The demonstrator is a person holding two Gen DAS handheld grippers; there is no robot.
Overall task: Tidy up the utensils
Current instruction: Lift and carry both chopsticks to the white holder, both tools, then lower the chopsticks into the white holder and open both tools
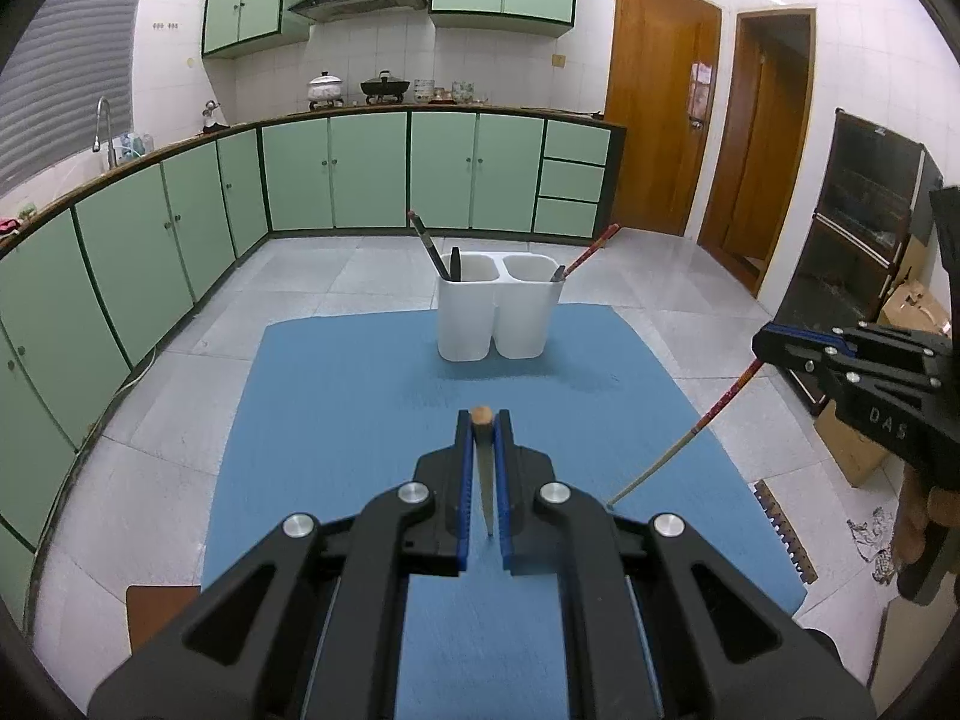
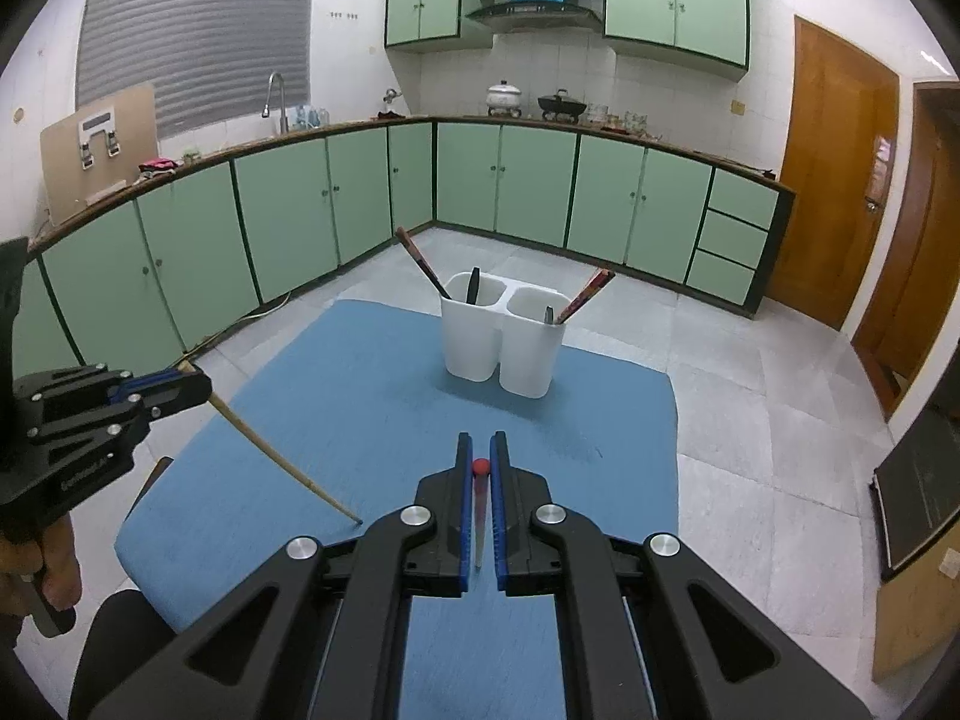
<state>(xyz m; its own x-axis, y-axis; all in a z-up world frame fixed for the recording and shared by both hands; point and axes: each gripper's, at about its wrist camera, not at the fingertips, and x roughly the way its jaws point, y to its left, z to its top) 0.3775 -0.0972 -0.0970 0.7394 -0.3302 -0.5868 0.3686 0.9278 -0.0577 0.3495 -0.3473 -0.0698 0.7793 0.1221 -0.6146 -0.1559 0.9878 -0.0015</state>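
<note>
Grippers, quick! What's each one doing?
Left gripper: shut on a wooden chopstick.
Right gripper: shut on a red chopstick.

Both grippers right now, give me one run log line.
left gripper: shut on plain wooden chopstick | right gripper: shut on red-patterned chopstick | white two-compartment holder: on blue mat, utensils inside

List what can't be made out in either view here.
- Holder contents: both views, lower ends hidden by its white walls.
- Dark utensils inside: too small to identify.
- Mat near edge: both views, covered by claw bodies.
- Counter items: too small.
</note>
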